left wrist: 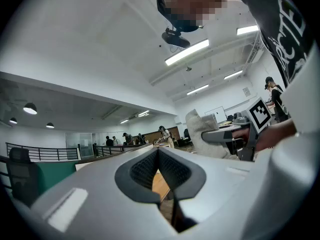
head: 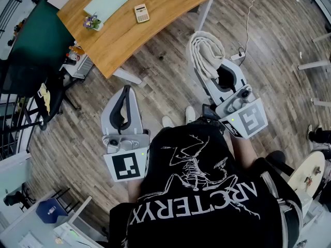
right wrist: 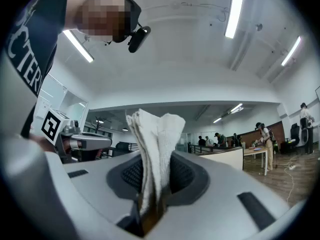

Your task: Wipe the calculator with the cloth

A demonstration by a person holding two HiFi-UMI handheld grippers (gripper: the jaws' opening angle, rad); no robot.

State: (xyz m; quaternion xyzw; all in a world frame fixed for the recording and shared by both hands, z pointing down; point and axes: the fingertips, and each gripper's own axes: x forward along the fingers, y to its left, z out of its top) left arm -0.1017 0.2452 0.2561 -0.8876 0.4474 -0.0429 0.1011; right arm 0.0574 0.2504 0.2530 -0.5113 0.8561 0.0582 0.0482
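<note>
Bright, even indoor light fills all three views. In the head view the curved light-wood tabletop (head: 170,4) at 11 o'clock throws only a soft shadow onto the grey-brown plank floor (head: 67,138). The planks bow towards the picture's rim.

In the left gripper view a long white ceiling strip light (left wrist: 187,52) at 12 o'clock burns out to pure white, as does another (right wrist: 234,9) in the right gripper view. Both views go black at the corners.

The pale grey shells of the left gripper (left wrist: 158,150) and right gripper (right wrist: 156,159) are soft and out of focus near the lens. The white folded terry cloth (right wrist: 152,129) is crisp on top and shaded brown low between the jaws.
</note>
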